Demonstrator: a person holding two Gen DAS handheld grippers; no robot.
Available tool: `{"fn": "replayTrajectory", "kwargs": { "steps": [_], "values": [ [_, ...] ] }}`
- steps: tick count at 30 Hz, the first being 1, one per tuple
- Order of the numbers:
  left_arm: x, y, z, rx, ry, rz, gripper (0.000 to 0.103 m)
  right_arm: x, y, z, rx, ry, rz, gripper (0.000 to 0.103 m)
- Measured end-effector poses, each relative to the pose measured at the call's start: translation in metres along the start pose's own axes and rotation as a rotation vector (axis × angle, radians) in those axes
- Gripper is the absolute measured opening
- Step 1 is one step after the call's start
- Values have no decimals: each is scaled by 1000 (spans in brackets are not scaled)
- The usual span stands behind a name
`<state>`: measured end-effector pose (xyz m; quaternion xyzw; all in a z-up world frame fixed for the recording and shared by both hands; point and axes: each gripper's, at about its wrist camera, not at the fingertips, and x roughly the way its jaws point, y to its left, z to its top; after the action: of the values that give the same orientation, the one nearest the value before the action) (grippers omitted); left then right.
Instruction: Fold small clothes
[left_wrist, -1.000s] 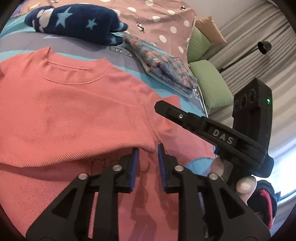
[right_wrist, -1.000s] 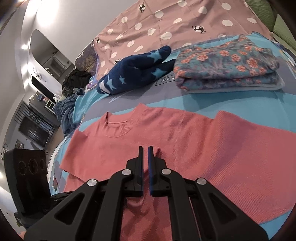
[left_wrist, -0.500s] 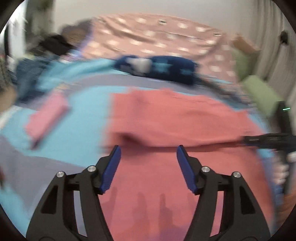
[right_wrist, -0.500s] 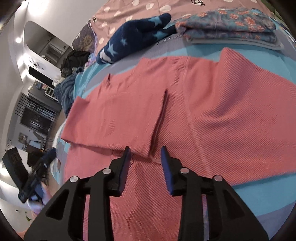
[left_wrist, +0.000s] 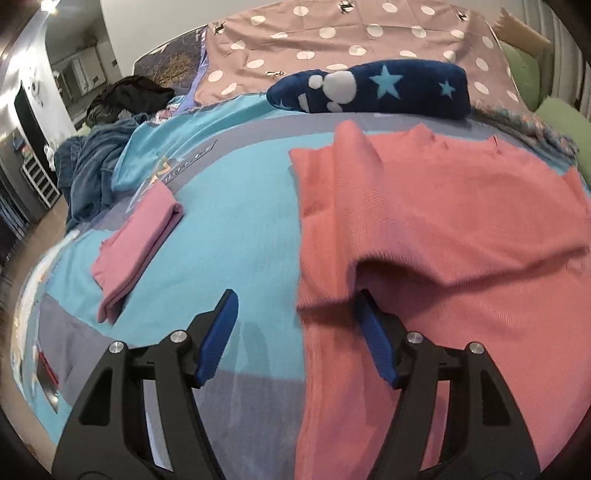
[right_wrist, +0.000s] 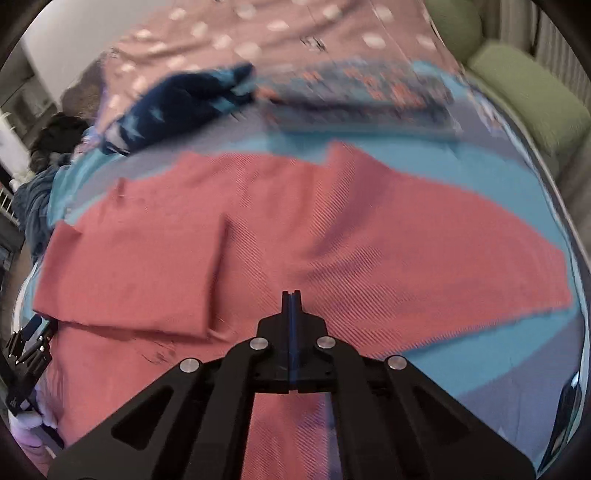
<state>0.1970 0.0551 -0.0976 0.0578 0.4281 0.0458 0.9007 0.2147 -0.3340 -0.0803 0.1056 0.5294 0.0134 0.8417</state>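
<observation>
Sweater, coral knit, lies flat on the blue bedspread, neck end toward the star-patterned navy plush and hem toward the grippers, so its long axis runs from that plush straight back to the person. One sleeve side is already turned in over the body; the other sleeve, seen from the right wrist, still spreads outward toward the green cushion.

The left gripper hangs at the sweater's folded side edge, nearer the folded pink cloth than the plush. Its jaws are parting and stand wide, nothing pinched; the blue pad on the sweater side appears tucked just under the lifted fold, though the shadow there makes that uncertain.

The right gripper is pressed fully closed over the sweater's middle. The blurred view does not settle whether cloth is caught between the tips; probably not.

By my reading, the spread sleeve lies on the right gripper's side, making it the nearer tool for the next fold.
</observation>
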Motion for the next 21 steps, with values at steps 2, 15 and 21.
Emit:
{"fn": "replayTrajectory", "kwargs": {
  "steps": [2,15,21],
  "values": [
    [4,7,2,-43,3,-27,68,-5,2,2,0,-4,42,3],
    [14,46,-9,-256,-15,-237,69,8,257,76,-442,117,319,45],
    [15,56,-13,-312,-31,-305,67,77,352,83,-793,191,163,68]
  ]
}}
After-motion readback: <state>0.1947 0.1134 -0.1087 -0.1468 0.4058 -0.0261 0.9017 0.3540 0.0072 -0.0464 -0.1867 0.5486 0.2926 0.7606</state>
